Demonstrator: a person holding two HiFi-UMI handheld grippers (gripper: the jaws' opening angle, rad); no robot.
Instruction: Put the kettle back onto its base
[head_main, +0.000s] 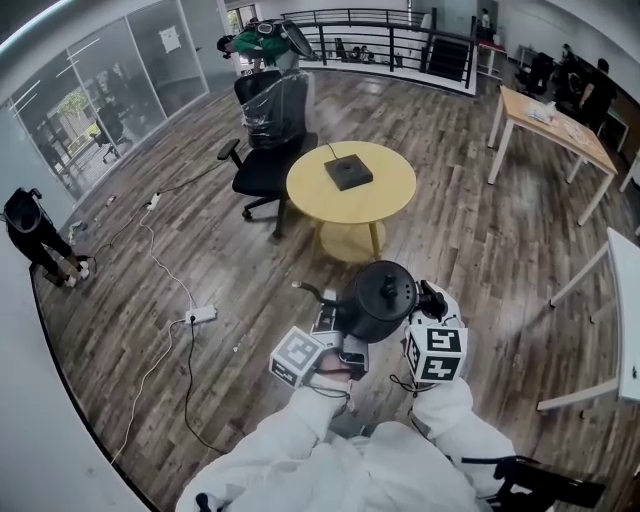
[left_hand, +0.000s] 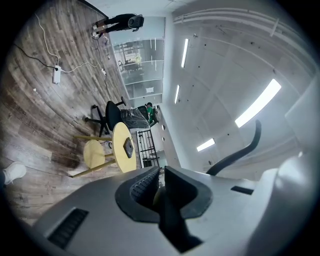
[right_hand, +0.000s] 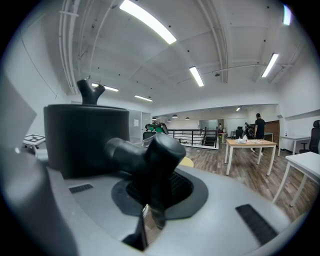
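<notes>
The kettle (head_main: 380, 298) hangs in the air on your side of the round yellow table (head_main: 375, 205), above the wood floor (head_main: 470, 230) and well apart from its black base (head_main: 348, 172), which sits near the middle of that table's top. The kettle is upright, lid knob on top, with its thin spout (head_main: 308, 290) pointing to your left. Your right gripper (right_hand: 157, 187) has its jaws clamped on the kettle's black handle (right_hand: 150, 155), and its view looks level across the room with the kettle body close at the left of the jaws. Your left gripper (left_hand: 160, 181) is tucked low beside the kettle on the spout side. It is rolled onto its side, so floor fills one edge of its view and ceiling the other. Its jaws are pressed nearly together with only a slit between them, and I can make out nothing gripped there. Both your forearms, in white sleeves (head_main: 300, 440), reach forward side by side, holding the two marker cubes close together just under the kettle. Beyond the table on its far left stands a black office chair (head_main: 268, 140) wrapped in clear plastic. A power strip (head_main: 201, 315) lies on the floor left of the table, nearer your side, and a long wooden table (head_main: 555, 125) stands well off to its right.
</notes>
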